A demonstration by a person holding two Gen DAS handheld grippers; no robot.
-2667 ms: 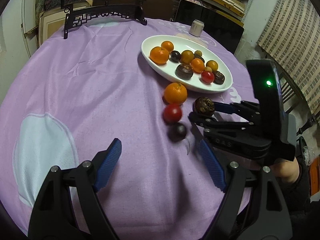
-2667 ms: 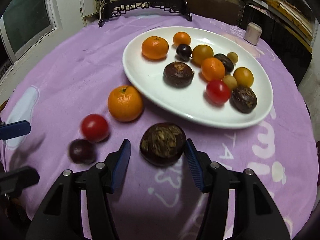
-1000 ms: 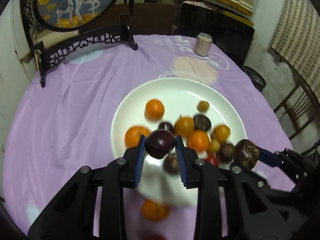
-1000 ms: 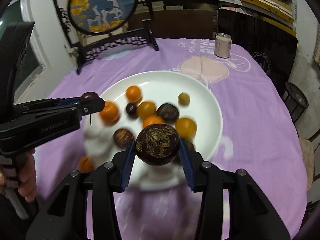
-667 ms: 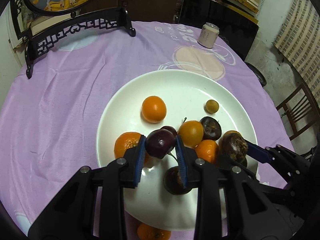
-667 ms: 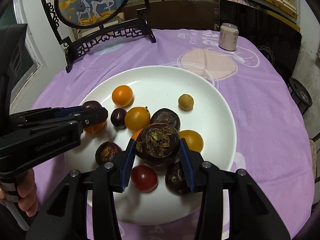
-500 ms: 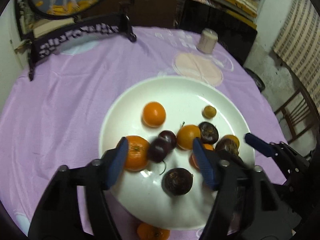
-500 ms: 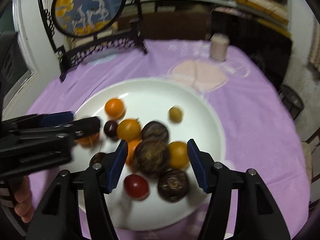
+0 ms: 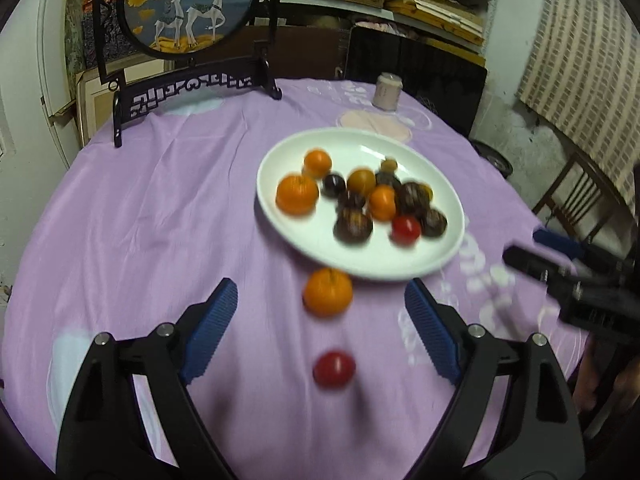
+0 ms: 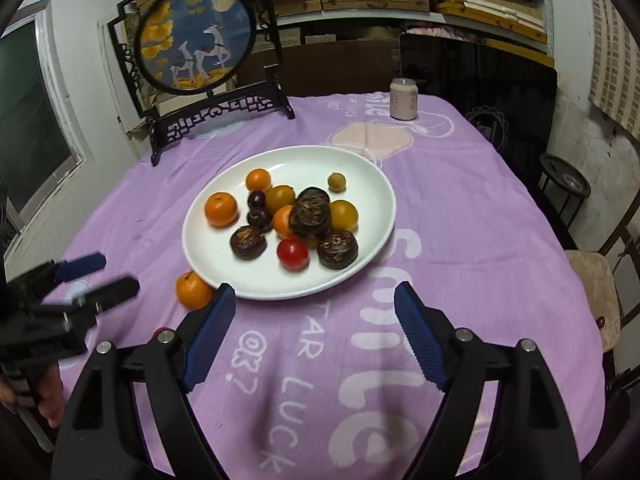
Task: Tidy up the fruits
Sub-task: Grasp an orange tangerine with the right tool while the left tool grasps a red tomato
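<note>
A white plate (image 10: 372, 184) on the purple cloth holds several oranges, plums, brown passion fruits and a red tomato. The small dark plum (image 10: 259, 216) and a large brown passion fruit (image 10: 310, 216) lie in the pile. An orange (image 9: 328, 292) and a red tomato (image 9: 334, 368) rest on the cloth in front of the plate. My left gripper (image 9: 320, 308) hovers near them, jaws opening, gripping nothing. My right gripper (image 10: 314, 304) is before the plate's near rim, jaws also opening and empty. Each gripper shows in the other's view: left gripper (image 10: 114, 274), right gripper (image 9: 528, 246).
A round deer picture on a black stand (image 10: 196, 40) stands at the table's far left. A pale can (image 10: 404, 100) sits at the far edge. A chair (image 10: 592, 280) is beside the table on the right. A hand (image 10: 48, 400) holds the left gripper.
Both grippers let go of their fruit over the plate, the plum from the left and the passion fruit from the right. Both then drew back toward me with jaws spreading wide.
</note>
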